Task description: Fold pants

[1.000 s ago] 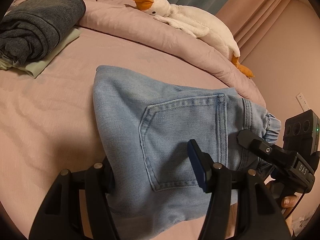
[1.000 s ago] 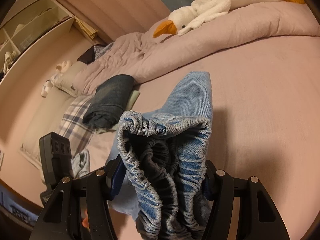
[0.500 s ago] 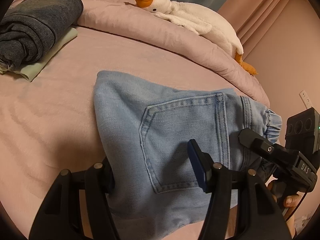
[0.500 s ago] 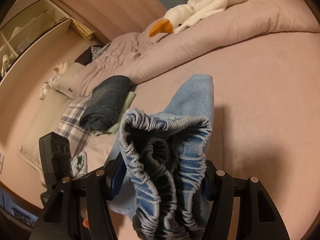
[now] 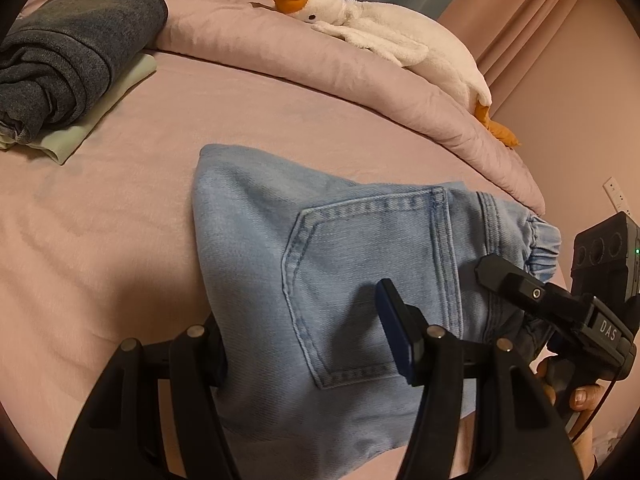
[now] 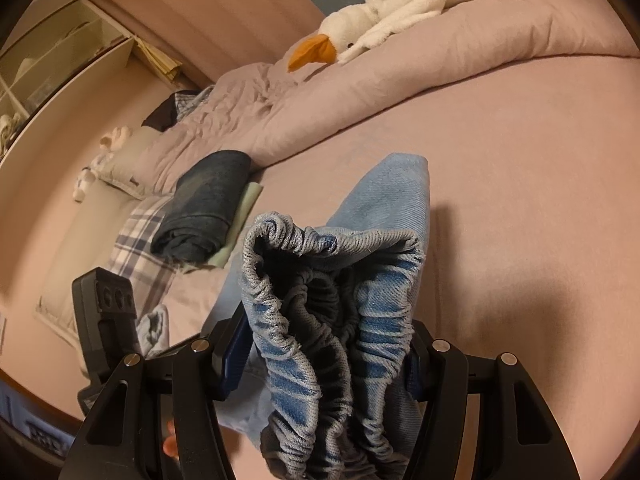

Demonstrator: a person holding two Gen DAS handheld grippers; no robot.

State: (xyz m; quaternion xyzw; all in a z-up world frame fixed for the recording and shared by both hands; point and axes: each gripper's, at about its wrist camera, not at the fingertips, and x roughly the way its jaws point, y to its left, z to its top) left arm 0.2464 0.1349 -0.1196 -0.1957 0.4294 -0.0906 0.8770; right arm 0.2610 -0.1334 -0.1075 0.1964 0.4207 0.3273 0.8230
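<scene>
Left wrist view: the left claw (image 5: 304, 320) grips the folded light-blue jeans (image 5: 320, 248), back pocket up, over the pink bed (image 5: 120, 200).

Right wrist view: the right claw (image 6: 328, 356) clamps the jeans' bunched elastic waistband (image 6: 332, 288).

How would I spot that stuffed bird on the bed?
Find the rolled pink duvet along the pink bed's far edge. Stretched along its top lies the white plush goose; its orange beak and feet set it apart from the folded clothes nearby.
</scene>
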